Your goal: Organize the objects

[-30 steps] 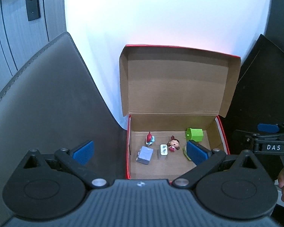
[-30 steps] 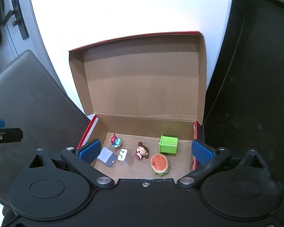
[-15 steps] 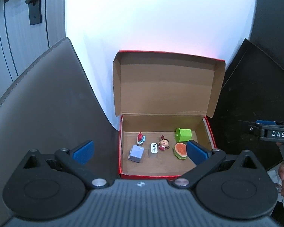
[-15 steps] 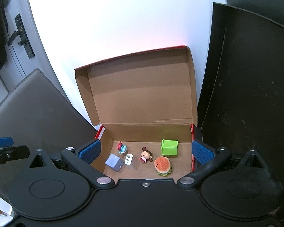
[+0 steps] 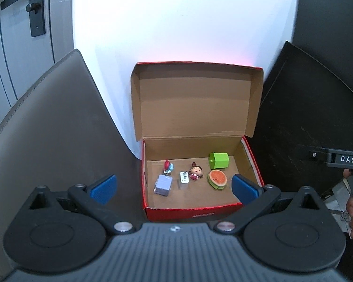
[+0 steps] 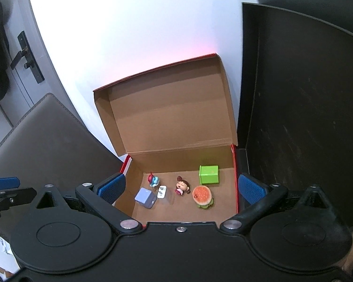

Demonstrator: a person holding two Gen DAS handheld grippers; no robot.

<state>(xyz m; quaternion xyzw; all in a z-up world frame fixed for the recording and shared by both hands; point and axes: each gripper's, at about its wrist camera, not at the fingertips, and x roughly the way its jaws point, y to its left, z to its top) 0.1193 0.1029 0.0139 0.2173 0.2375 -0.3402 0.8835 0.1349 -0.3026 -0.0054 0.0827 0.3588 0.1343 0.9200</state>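
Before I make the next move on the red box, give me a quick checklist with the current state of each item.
1. Left gripper open and holding nothing: ok.
2. Right gripper open and holding nothing: ok.
3. Red box lid upright, interior reachable: ok.
4. Toys inside the box, namely burger toy, green block, doll figure, lilac cube, white tile and red-blue figure: ok.
5. Toys left outside the box: cannot tell.
6. Both grippers clear of the box walls: ok.
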